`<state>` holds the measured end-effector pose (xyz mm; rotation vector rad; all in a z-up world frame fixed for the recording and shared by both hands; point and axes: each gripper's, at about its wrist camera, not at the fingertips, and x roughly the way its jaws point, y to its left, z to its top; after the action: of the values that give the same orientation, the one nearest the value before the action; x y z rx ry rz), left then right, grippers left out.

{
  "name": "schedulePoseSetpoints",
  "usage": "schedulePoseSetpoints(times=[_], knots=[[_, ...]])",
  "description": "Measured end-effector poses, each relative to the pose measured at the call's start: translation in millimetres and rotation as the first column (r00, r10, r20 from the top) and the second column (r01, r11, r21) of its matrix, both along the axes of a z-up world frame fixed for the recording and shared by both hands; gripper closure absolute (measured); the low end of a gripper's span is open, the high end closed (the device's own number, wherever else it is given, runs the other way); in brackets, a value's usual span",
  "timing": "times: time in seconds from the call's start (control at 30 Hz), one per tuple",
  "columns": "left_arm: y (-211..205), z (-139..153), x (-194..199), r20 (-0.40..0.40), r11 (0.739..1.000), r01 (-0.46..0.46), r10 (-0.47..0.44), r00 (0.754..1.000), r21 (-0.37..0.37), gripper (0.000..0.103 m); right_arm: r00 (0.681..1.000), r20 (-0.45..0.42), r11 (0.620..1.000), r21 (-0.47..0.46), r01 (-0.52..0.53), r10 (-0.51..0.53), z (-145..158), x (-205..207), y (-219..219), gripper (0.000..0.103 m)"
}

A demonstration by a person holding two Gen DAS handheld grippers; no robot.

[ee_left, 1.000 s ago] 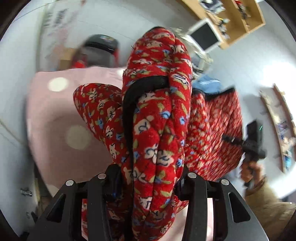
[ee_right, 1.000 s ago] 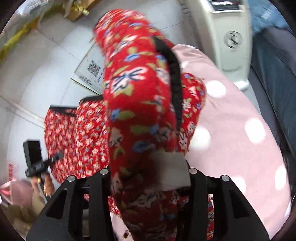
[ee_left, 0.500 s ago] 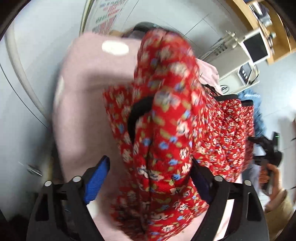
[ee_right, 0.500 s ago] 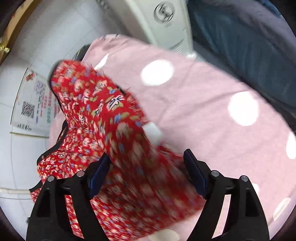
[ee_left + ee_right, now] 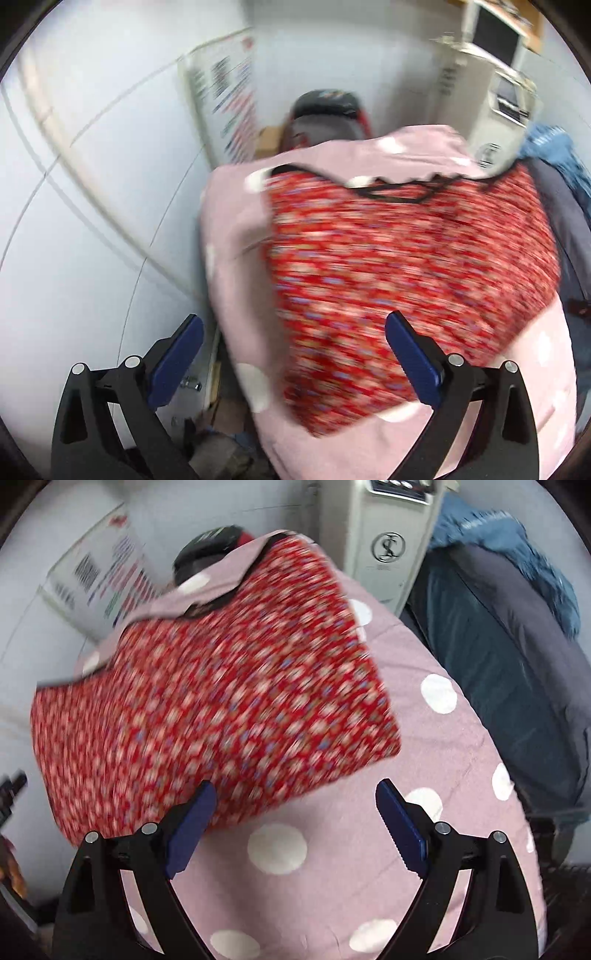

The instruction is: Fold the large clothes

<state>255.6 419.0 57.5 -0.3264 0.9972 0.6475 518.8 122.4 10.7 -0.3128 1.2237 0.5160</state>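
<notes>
Left wrist view: red floral garment (image 5: 406,266) lies folded on the pink polka-dot cover (image 5: 236,229).
Left gripper (image 5: 293,341) and right gripper (image 5: 295,812) have just been opening; both jaws gape, empty.

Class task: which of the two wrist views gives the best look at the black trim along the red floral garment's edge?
The left wrist view: the black trim runs along the far edge of the red floral garment. The right wrist view shows only a short piece beside a fold of the pink polka-dot cover.
</notes>
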Motion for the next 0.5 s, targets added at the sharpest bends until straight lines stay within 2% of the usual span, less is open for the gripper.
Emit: schedulePoseSetpoints(times=[0.07, 0.13, 0.2, 0.33, 0.43, 0.5], knots=[[-33.5, 3.2, 7.2, 0.005, 0.998, 0.067, -0.067, 0.998, 0.0, 0.006, 0.999, 0.004, 0.999, -0.013, -0.033, 0.033, 3.1, -32.0, 0.6, 0.016], [-61.0, -2.6, 18.2, -0.046, 0.993, 0.12, -0.121, 0.992, -0.018, 0.006, 0.999, 0.001, 0.999, -0.012, -0.042, 0.042, 5.1, -48.1, -1.0, 0.014], [-83.3, -15.1, 19.7, -0.1, 0.99, 0.136, -0.138, 0.985, -0.023, 0.006, 0.998, 0.01, 0.998, -0.025, -0.064, 0.064, 9.9, -65.0, 0.8, 0.012], [-104.3, -20.0, 19.0, -0.145, 0.987, 0.159, -0.163, 0.976, -0.039, 0.006, 0.99, 0.074, 0.99, -0.092, -0.109, 0.116, 19.0, -75.5, 16.2, 0.012], [-107.1, -19.4, 20.1, -0.185, 0.987, 0.153, -0.159, 0.97, -0.047, 0.006, 0.987, 0.105, 0.989, -0.098, -0.114, 0.125, 29.5, -76.2, 20.8, 0.012], [-105.1, -20.8, 21.1, -0.183, 0.987, 0.139, -0.151, 0.971, -0.082, 0.006, 0.987, 0.104, 0.989, -0.093, -0.112, 0.122, 32.3, -74.0, 22.5, 0.012]])
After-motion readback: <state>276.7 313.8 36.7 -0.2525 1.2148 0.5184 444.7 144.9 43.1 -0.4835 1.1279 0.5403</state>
